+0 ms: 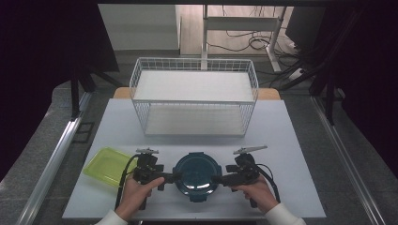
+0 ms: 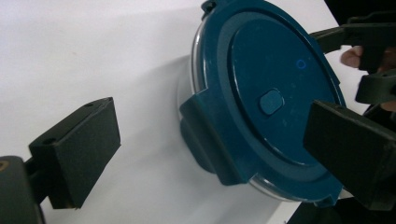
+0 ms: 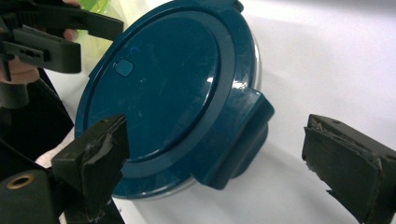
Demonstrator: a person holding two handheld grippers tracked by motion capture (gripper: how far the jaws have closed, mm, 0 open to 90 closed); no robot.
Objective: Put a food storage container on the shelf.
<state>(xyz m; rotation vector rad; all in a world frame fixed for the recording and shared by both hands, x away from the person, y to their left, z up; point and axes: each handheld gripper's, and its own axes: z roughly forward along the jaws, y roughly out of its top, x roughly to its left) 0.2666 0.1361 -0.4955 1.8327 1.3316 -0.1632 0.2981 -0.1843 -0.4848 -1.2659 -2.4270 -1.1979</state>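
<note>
- A round container with a dark blue lid [image 1: 197,175] sits on the white tabletop [image 1: 291,140] near the front edge, between the two hands
- The left tongs [image 1: 174,177] point in at its left side; in the left gripper view the jaws stand open, one on each side of a lid clasp [image 2: 205,135], with clear gaps and no pad pressing on it
- The right tongs [image 1: 215,179] point in at its right side; in the right gripper view the jaws also stand open, astride the opposite clasp [image 3: 238,140], gripping nothing
- A small raised button [image 2: 271,101] sits off-centre on the lid
- A clear wall shows under the lid's rim
- A yellow-green tray [image 1: 107,165] lies on the tabletop just left of the left hand [image 1: 136,192]
- A white wire basket [image 1: 194,96] stands at the far side of the tabletop, well apart from the container
</note>
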